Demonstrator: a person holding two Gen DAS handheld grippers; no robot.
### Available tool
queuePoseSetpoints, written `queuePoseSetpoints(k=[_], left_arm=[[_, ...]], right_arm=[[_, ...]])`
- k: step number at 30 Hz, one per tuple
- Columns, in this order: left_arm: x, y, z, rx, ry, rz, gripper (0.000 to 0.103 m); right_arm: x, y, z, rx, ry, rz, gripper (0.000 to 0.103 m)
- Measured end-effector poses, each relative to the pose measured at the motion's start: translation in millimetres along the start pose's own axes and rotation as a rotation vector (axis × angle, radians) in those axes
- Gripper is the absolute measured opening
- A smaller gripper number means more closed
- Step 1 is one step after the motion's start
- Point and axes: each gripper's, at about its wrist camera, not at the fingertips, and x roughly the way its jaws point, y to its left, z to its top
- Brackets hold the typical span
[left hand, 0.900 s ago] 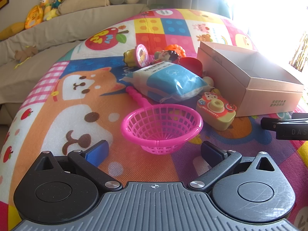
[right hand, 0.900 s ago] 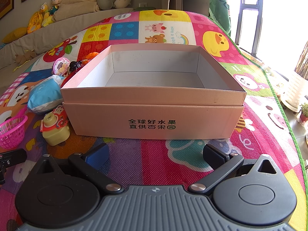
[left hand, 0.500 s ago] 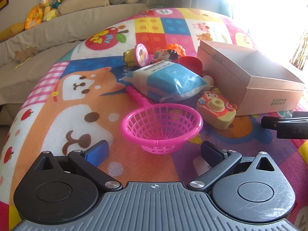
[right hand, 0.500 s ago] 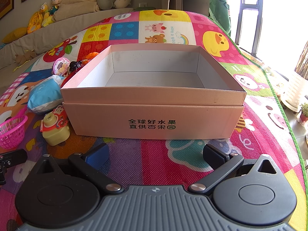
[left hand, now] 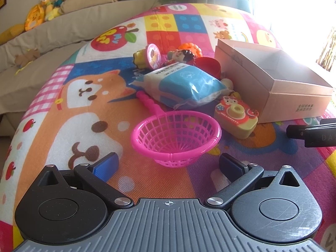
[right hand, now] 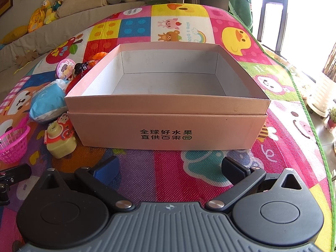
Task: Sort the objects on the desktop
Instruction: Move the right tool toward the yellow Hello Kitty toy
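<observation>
box — "全球好水果 直供百果园"

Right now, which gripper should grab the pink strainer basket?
Left. The left gripper is open with the pink strainer basket directly ahead between its fingers. The right gripper, also open, faces the empty box; the basket sits at its far left edge.

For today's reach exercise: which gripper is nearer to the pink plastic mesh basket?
Left. The left gripper is open directly in front of the pink plastic mesh basket. The right gripper faces the pink cardboard box, the basket off to its left.
</observation>
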Motion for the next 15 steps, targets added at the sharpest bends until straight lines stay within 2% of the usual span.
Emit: queuePoseSetpoints(k=[3,10,15], left_arm=[[0.5,0.0,1.8,0.001,0.014,0.001,0.103],[-1.9,1.0,0.7,0.004,0.008,-0.010,0.103],[-6.3,1.7,0.9,0.016,0.004,-0.051,0.103]], right_arm=[[1.2,0.4,4.7,-0.008,0.030,0.010,0.103],[0.7,1.8,5.1,-0.003,0.039,0.002,0.103],[0.3,1.7,2.4,0.034,0.010,-0.009,0.103]])
